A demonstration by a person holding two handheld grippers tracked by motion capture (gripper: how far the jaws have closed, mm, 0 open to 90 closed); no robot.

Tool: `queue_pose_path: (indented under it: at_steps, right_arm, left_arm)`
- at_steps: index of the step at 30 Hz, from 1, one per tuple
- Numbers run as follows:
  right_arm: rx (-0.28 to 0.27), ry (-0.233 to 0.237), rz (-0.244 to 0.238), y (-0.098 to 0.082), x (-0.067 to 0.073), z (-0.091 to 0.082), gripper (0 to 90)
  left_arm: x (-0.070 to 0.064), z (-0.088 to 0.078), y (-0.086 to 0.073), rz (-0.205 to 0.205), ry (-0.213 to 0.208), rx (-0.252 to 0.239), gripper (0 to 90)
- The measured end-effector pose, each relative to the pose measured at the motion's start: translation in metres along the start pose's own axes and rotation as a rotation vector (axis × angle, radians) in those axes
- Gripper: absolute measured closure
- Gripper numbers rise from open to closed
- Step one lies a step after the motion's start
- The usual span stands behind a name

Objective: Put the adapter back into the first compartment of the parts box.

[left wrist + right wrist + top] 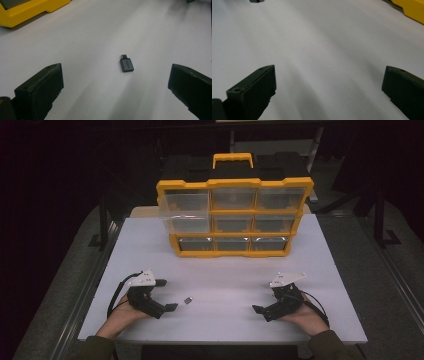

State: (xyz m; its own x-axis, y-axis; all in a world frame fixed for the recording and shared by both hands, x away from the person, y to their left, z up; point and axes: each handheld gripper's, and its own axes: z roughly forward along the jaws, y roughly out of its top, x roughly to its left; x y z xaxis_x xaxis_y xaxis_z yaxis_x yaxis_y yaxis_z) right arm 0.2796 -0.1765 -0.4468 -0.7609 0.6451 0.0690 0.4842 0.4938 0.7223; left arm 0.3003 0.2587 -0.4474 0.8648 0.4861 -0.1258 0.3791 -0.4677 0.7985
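A small dark grey USB adapter (188,300) lies flat on the white table (225,270), toward the front left. In the left gripper view the adapter (126,64) is a short way ahead of the jaws, its metal plug pointing away. My left gripper (166,295) rests on the table just left of it, open and holding nothing (115,77). My right gripper (263,301) sits at the front right, open and holding nothing (329,75), and points left across bare table. The adapter (255,0) shows at the top edge of the right gripper view.
A yellow organizer (235,215) with several clear drawers and a carry handle stands upright at the back middle of the table. Its top-left drawer (184,204) is pulled out toward me. Its yellow base (25,12) shows far ahead of the left gripper.
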Motion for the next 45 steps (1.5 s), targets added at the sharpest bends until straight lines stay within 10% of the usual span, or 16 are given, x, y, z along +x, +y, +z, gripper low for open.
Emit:
queue_pose_path:
  at_steps: [45]
  right_arm:
    - [-0.008,0.024,-0.016,0.004,0.003,0.001,0.0]
  left_arm:
    - [0.000,-0.002,0.028,-0.027,-0.028,-0.022,0.0]
